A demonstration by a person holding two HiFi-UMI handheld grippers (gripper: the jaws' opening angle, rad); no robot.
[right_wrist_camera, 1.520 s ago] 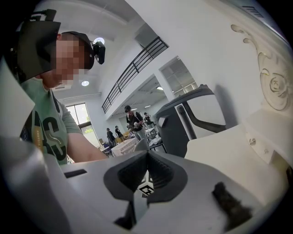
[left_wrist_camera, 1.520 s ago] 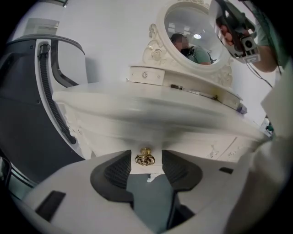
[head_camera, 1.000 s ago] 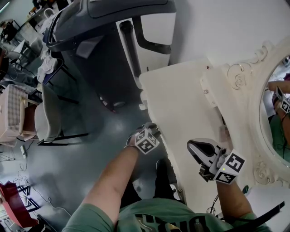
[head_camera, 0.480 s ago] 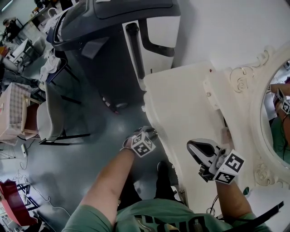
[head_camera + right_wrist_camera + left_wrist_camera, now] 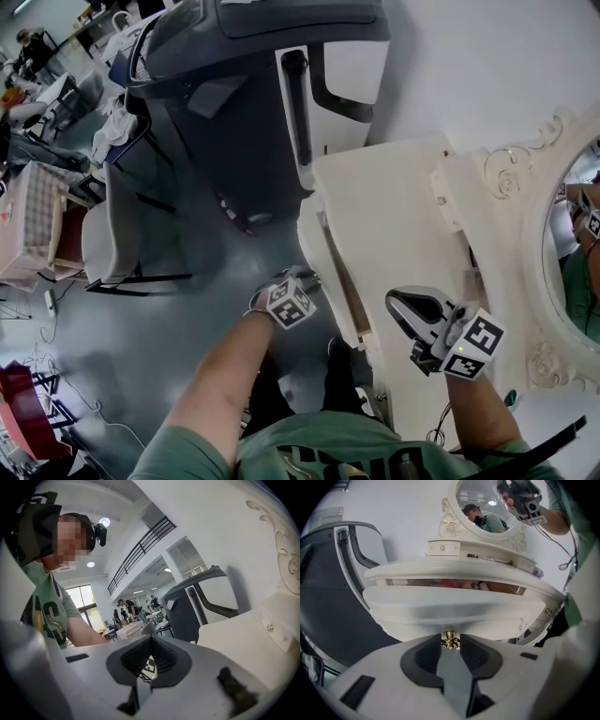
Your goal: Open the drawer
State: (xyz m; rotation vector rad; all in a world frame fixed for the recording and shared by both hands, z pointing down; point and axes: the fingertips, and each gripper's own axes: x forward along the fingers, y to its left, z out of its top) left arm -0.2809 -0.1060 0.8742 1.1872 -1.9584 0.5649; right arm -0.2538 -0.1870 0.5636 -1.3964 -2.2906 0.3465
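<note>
A white dressing table (image 5: 394,216) has its curved drawer (image 5: 323,272) pulled partly out. In the left gripper view the drawer front (image 5: 454,609) fills the middle, and a gap above it shows things inside, one of them red (image 5: 450,583). My left gripper (image 5: 450,641) is shut on the small brass drawer knob (image 5: 450,640). In the head view the left gripper (image 5: 302,279) sits at the drawer's front edge. My right gripper (image 5: 398,302) hovers over the table top with its jaws shut and nothing held. In the right gripper view its tips (image 5: 150,639) meet.
A dark grey machine (image 5: 234,56) stands beyond the table's left side. A chair (image 5: 103,234) is further left on the grey floor. An ornate oval mirror (image 5: 572,244) rises at the table's back. The person's legs (image 5: 337,375) are under the drawer.
The drawer has slid out from under the table top, and a gap has opened behind its front. My left gripper moved back with the knob. The right gripper stayed put.
</note>
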